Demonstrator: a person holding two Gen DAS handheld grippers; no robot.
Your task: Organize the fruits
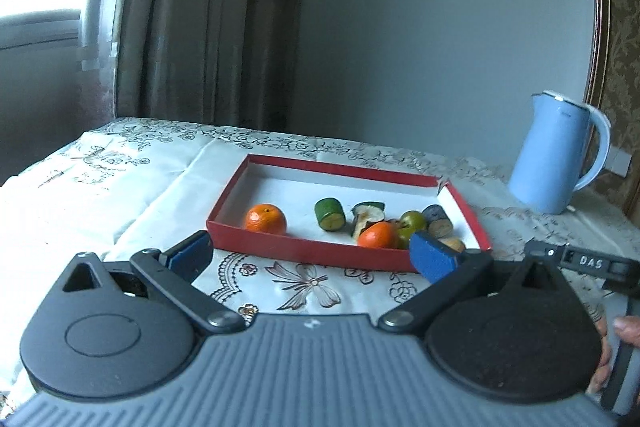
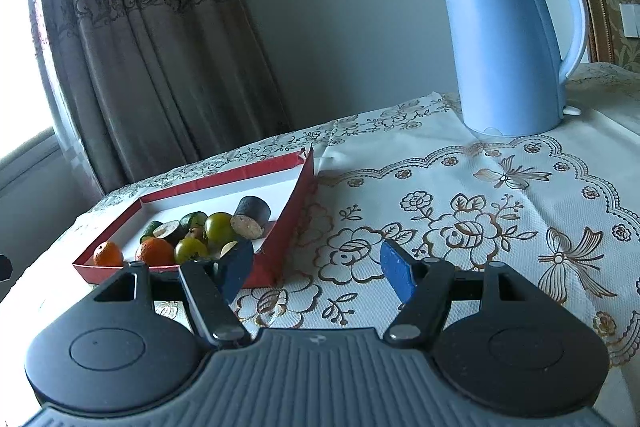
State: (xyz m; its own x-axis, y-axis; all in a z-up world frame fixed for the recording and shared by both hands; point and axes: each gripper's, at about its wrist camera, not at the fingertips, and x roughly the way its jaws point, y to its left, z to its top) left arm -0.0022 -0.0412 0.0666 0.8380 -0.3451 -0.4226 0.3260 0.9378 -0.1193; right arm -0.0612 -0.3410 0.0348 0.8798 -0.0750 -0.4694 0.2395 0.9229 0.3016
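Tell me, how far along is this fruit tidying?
The fruit pieces already sit inside the red box: an orange alone at its left, the rest bunched at its right, including a second orange. Nothing is in hand: the left gripper and right gripper are both open and empty, short of the box. Nothing visible shows what sorting remains.

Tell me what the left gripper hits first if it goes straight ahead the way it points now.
Probably the near red wall of the shallow cardboard tray, which lies right ahead of the open left gripper. If it passes above that wall, the green cut cylinder piece comes next; depth is unclear.
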